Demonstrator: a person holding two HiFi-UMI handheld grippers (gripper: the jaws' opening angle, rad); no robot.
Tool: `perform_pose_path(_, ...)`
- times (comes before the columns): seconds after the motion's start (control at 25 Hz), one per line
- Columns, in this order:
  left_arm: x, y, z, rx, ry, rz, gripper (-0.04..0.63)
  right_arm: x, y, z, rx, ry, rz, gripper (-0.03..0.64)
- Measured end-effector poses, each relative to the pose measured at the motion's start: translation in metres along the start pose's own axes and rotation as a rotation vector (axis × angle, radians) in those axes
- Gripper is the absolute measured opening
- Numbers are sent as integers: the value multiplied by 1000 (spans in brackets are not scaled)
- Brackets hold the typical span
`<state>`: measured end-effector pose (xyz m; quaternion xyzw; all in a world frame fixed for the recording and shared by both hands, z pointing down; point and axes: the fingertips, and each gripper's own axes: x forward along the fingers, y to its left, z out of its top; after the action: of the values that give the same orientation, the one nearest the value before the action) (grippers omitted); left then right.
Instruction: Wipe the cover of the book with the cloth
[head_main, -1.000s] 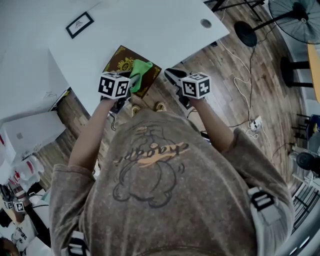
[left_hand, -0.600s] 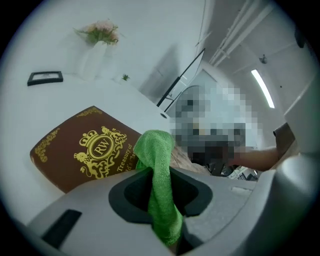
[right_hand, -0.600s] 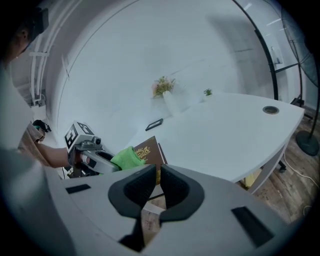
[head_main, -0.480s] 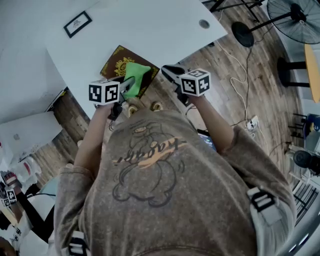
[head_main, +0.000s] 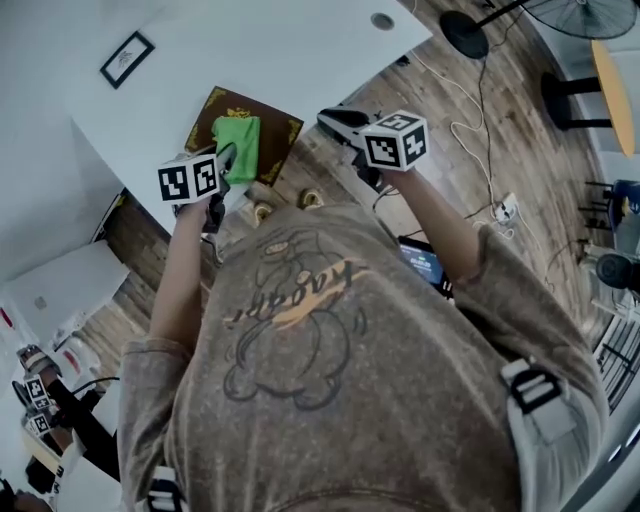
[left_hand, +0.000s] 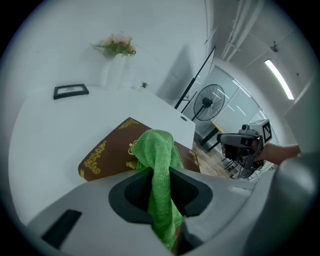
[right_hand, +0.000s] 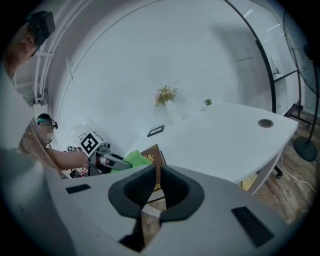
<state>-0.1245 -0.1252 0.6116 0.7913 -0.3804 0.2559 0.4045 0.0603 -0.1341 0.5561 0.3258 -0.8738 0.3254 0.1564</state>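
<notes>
1. A brown book (head_main: 262, 122) with gold ornament lies flat on the white table (head_main: 300, 50), close to the edge nearest the person.
2. A green cloth (head_main: 236, 148) is spread over the middle of its cover; the gilt corners show around it.
3. The left hand-held gripper (left_hand: 161, 187) is clamped on the cloth – the fabric runs up between its jaws and folds over onto the cover beyond them.
4. The right hand-held gripper (right_hand: 156, 187) grips nothing, its jaws drawn almost together with only a thin slit between them. In the head view it (head_main: 335, 120) hovers just off the table's edge, near the book's right corner, above the wooden floor (head_main: 470, 130).
5. Farther back on the table stand a small black picture frame (head_main: 127, 58) and – seen from the left gripper view – a white vase of pale flowers (left_hand: 116, 47).
6. A standing fan (left_hand: 210, 102) is on the floor past the table's far end.
</notes>
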Motion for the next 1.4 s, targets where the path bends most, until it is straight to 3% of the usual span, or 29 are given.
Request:
perform_pose_path(0.2, 12, -20, 4, -8, 29, -53, 78, -12, 0, -1, 15, -13, -22, 28)
perform_pose_path(0.6, 18, -38, 4, -22, 69, -71, 78, -25, 7, -15, 43, -25, -21, 26)
perform_pose_path(0.84, 67, -38, -23, 49, 146, -113, 78, -9, -17, -42, 51, -61, -51, 28)
perform_pose_path(1.0, 57, -67, -9, 88, 189, -135, 78, -31, -7, -26, 73, -92, -68, 26)
perform_pose_path(1.28, 71, -107, 3, 69, 195, -192, 78, -59, -7, -22, 110, -137, -96, 26)
perform_pose_path(1.4, 78, -133, 9, 4, 168, -297, 78, -72, -9, -14, 127, -184, -114, 20)
